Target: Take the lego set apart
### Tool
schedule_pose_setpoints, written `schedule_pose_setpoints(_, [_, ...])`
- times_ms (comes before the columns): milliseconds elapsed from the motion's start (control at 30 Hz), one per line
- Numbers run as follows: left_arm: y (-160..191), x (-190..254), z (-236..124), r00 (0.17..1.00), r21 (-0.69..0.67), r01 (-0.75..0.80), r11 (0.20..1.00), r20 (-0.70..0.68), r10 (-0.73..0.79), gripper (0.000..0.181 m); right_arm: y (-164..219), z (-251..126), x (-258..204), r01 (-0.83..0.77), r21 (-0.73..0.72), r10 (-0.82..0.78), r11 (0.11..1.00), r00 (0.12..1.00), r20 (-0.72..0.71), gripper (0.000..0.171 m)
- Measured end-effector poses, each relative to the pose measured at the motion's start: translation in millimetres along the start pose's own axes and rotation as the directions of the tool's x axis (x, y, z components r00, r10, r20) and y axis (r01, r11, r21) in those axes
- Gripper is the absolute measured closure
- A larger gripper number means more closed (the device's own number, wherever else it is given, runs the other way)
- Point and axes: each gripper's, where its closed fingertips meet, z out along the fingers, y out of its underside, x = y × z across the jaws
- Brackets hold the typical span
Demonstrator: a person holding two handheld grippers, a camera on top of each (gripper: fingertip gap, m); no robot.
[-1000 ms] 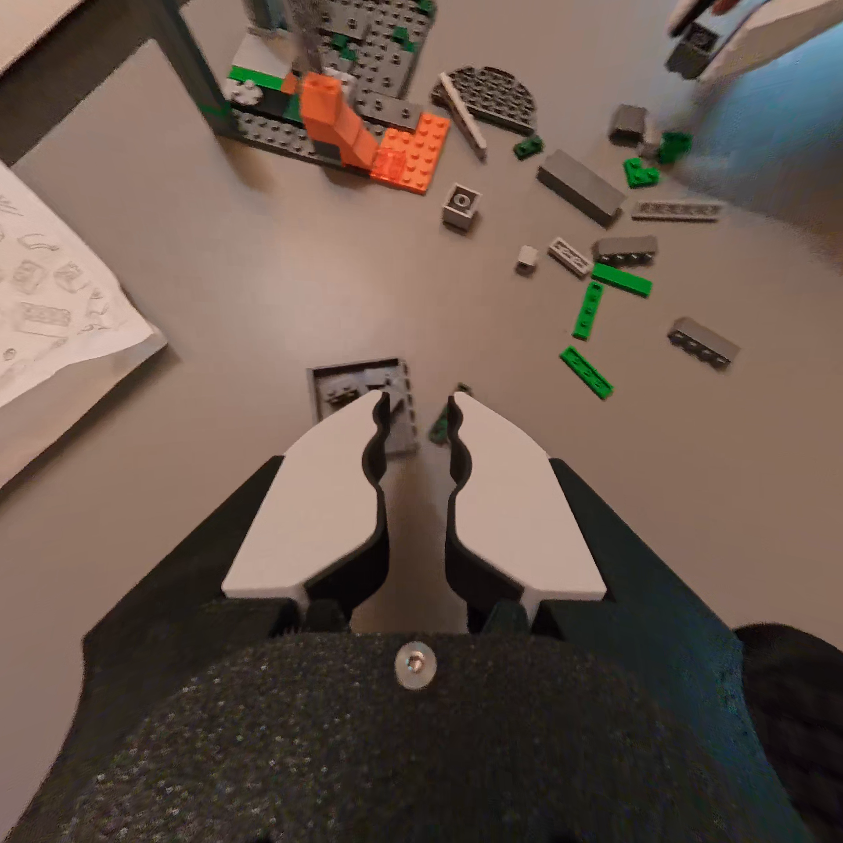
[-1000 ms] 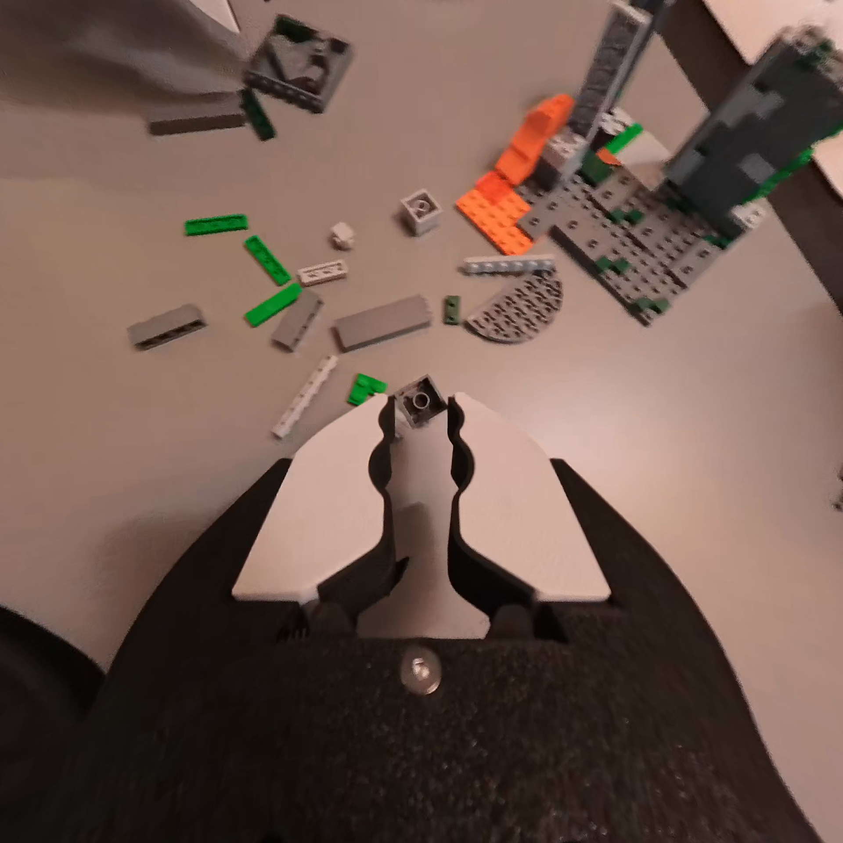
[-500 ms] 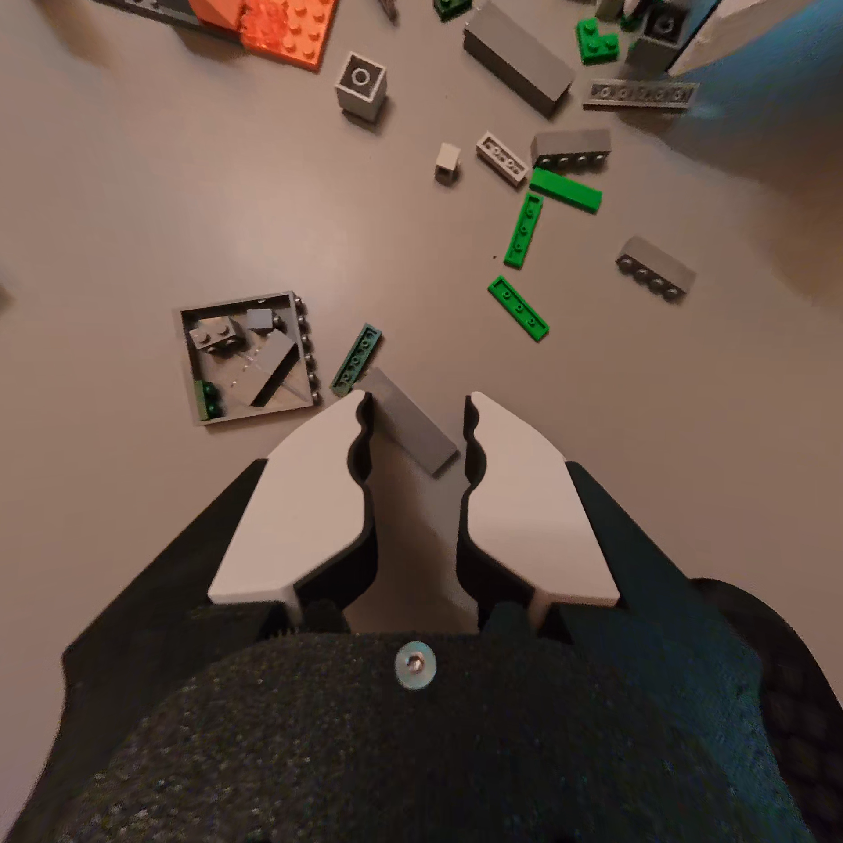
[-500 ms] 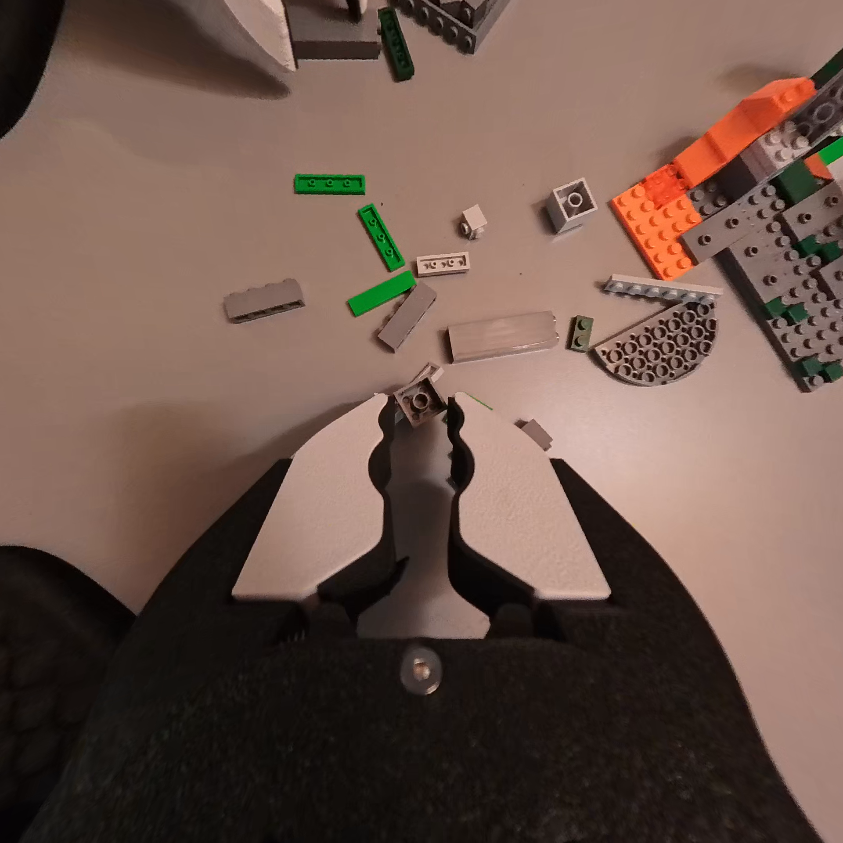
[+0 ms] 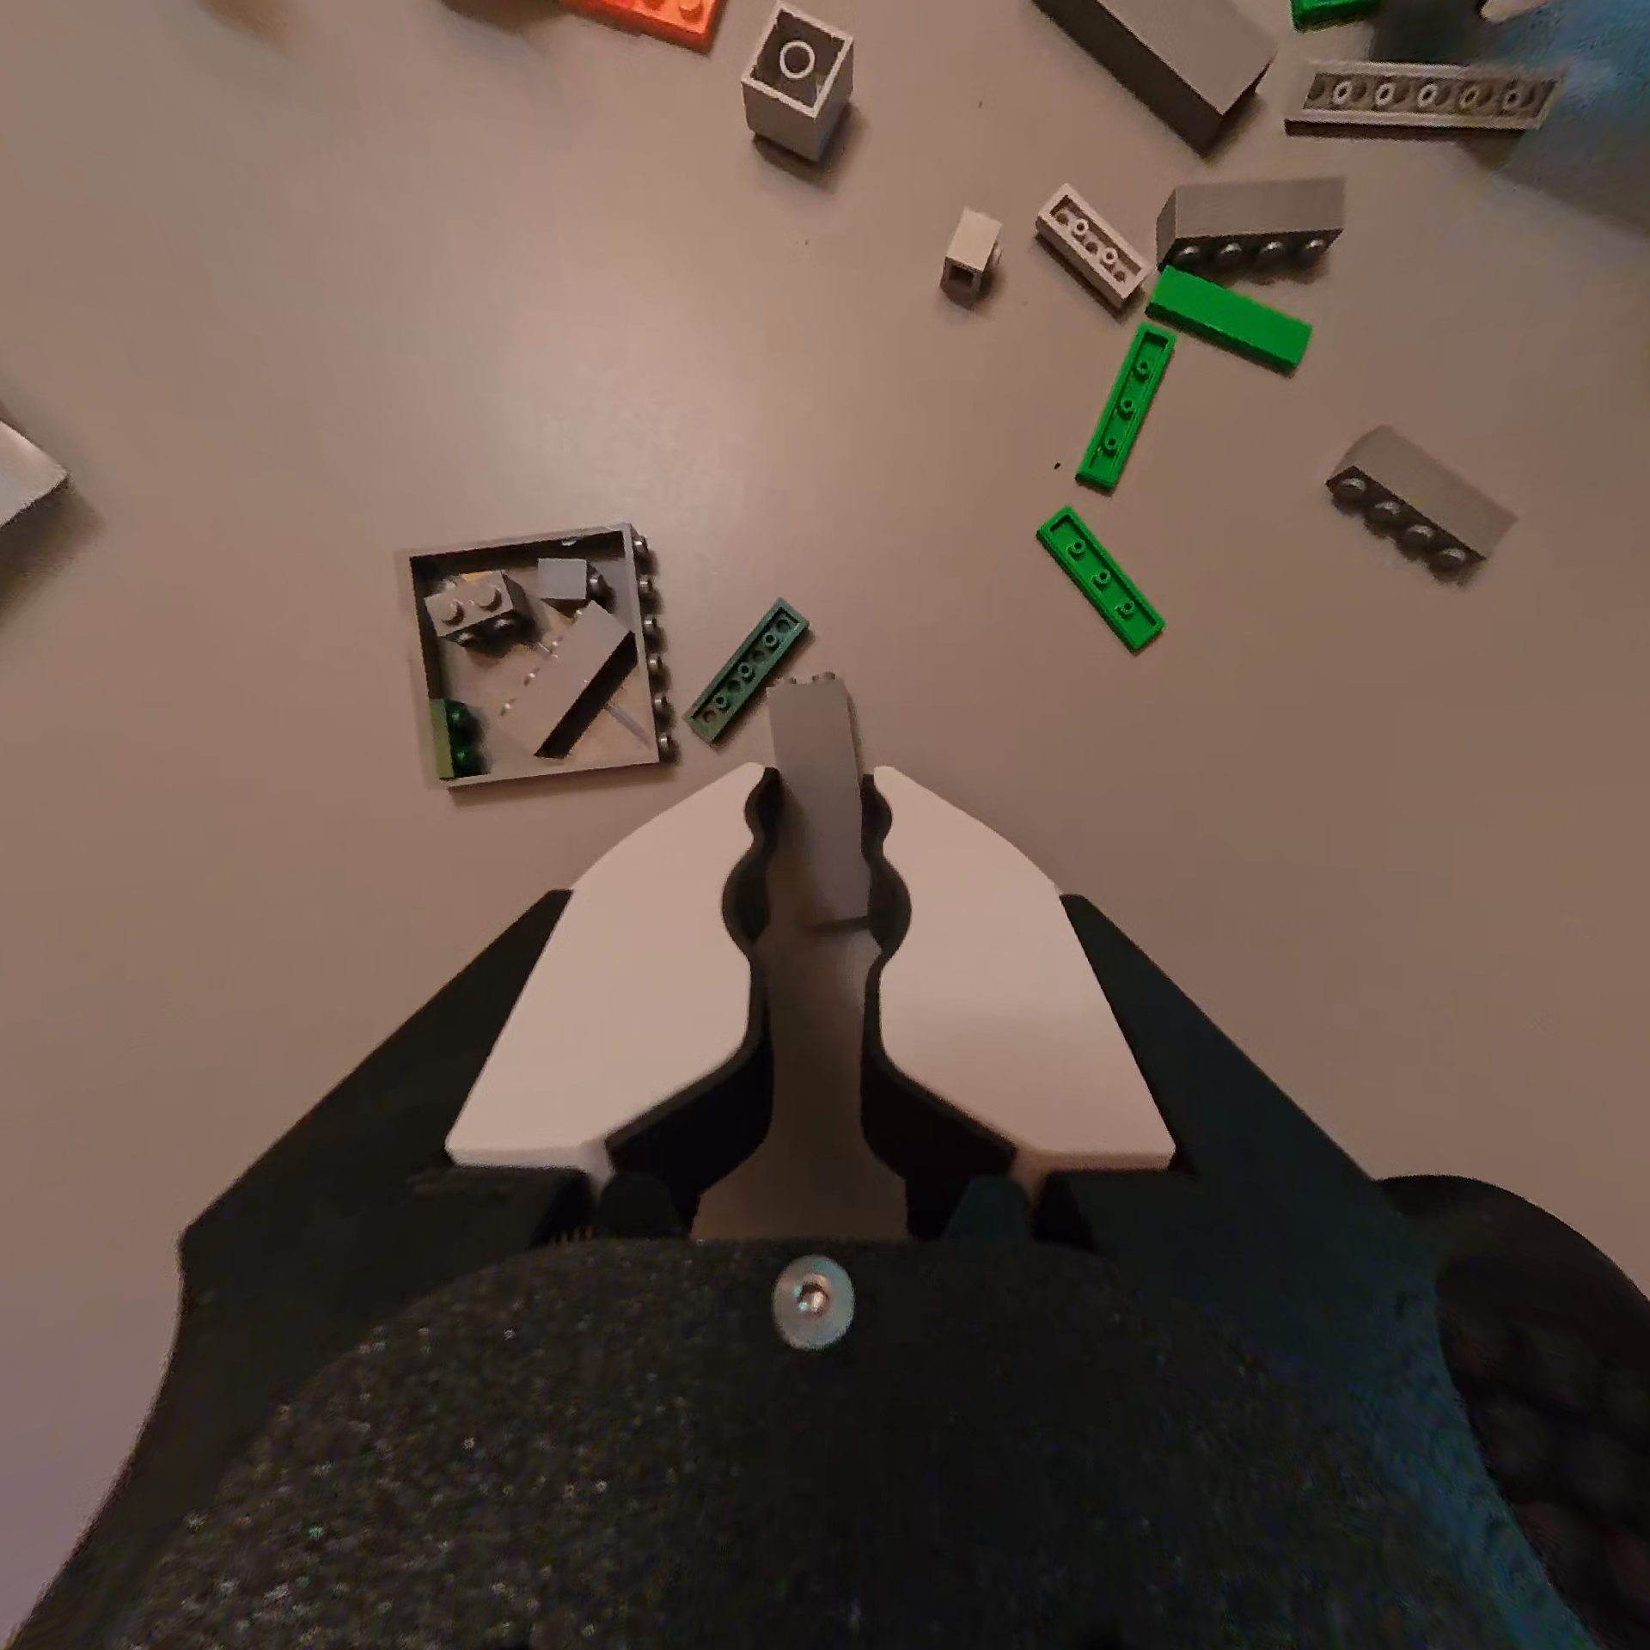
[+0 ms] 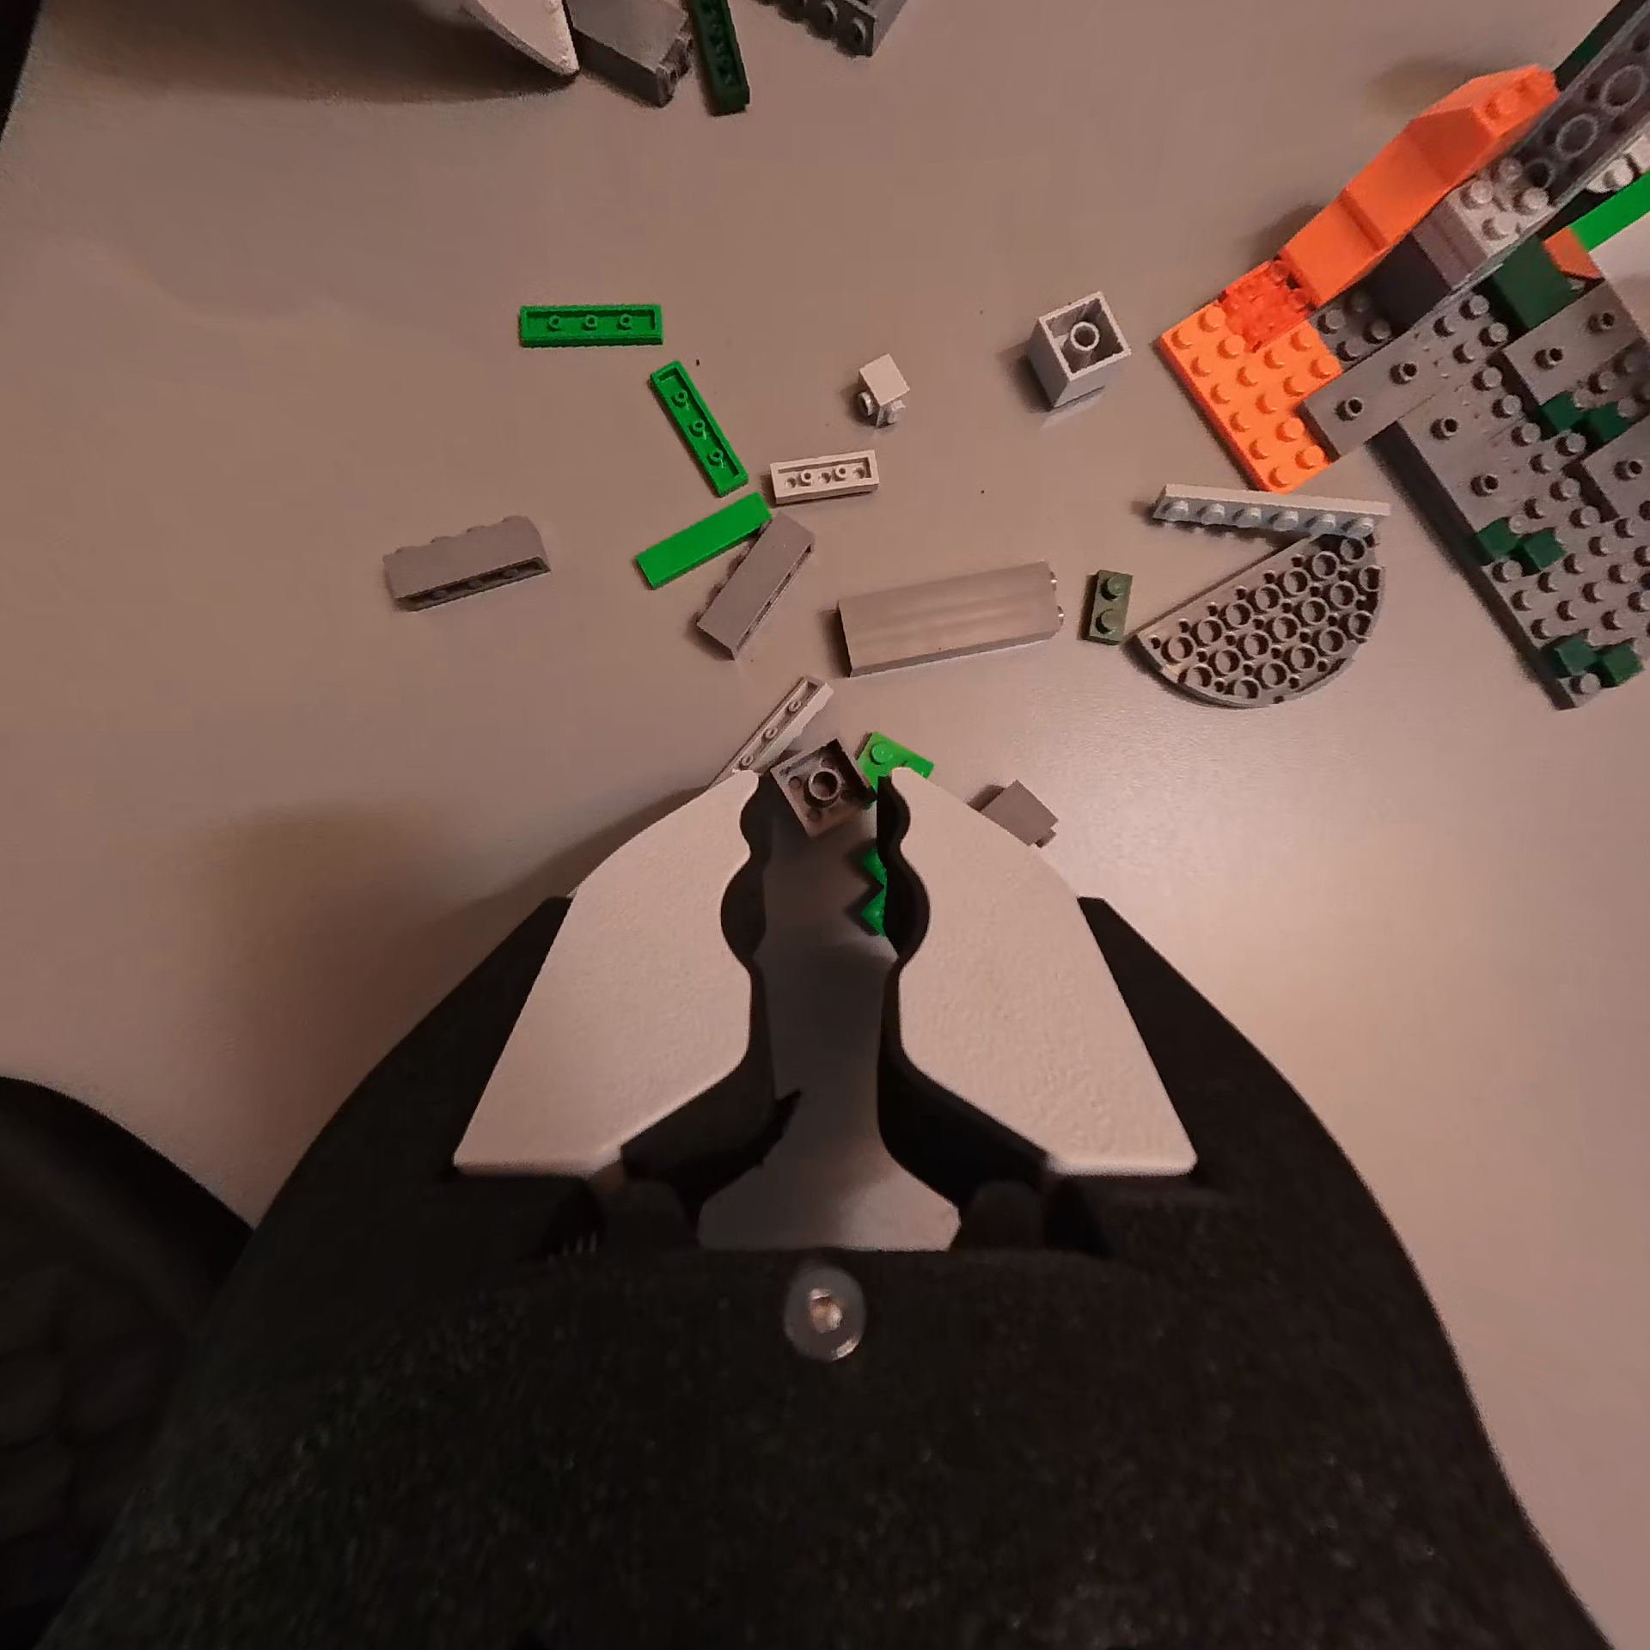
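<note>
left gripper (image 5: 820, 775) clamps a light, stiff, slick grey brick (image 5: 820, 808) by its long sides; right gripper (image 6: 820, 786) pinches a small dark grey brick (image 6: 820, 787)

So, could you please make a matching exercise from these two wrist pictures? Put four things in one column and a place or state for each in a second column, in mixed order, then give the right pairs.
Things:
1. grey brick
2. small dark grey brick
3. half-round grey plate
4. dark green strip

Places or states:
A. lies on the table upside down, beside the orange plate
B. held between the fingers of the left gripper
C. lies on the table between the square grey plate and the held grey brick
D. held at the fingertips of the right gripper

Pairs: 1-B, 2-D, 3-A, 4-C
</note>
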Motion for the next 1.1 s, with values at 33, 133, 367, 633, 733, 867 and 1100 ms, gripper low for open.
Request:
schedule_pose_setpoints(33, [-0.9,0.5,-1.6,1.000,0.007,-0.009,1.000,-0.002,0.009,0.164,-0.3,-0.4,0.5,-0.002,0.005,0.002,1.000,1.000,-0.002,0.149])
schedule_pose_setpoints(133, [-10.9,0.9,-12.7,1.000,0.063,-0.013,0.998,-0.019,0.015,0.164,-2.6,-3.3,1.0,-0.007,0.029,0.007,1.000,1.000,0.001,0.145])
schedule_pose_setpoints(367, [-30.7,-33.4,-32.6,0.999,0.112,0.018,0.994,0.032,-0.022,0.164,-4.4,-10.4,12.4,-0.034,0.070,0.037,0.997,0.999,-0.040,0.144])
schedule_pose_setpoints(633, [-29.9,-55.4,-8.0,0.998,0.038,0.034,0.999,0.048,-0.035,0.160,-5.4,-23.9,45.4,-0.112,0.207,0.144,0.972,0.979,-0.144,0.144])
schedule_pose_setpoints(733, [-33.6,-58.7,-8.5,0.997,0.053,0.038,0.998,0.069,-0.042,0.154,-1.6,-24.6,50.5,-0.139,0.223,0.173,0.965,0.975,-0.141,0.144])
schedule_pose_setpoints(867, [-34.3,-60.0,-12.9,0.996,0.058,0.010,0.998,0.083,-0.015,0.151,0.5,-23.2,51.6,-0.129,0.212,0.164,0.969,0.974,-0.156,0.144])
schedule_pose_setpoints(1100, [-11.2,-54.8,-4.1,0.999,-0.021,0.050,0.999,0.001,-0.050,0.126,1.4,-24.5,52.3,-0.126,0.210,0.162,0.970,0.973,-0.164,0.145])
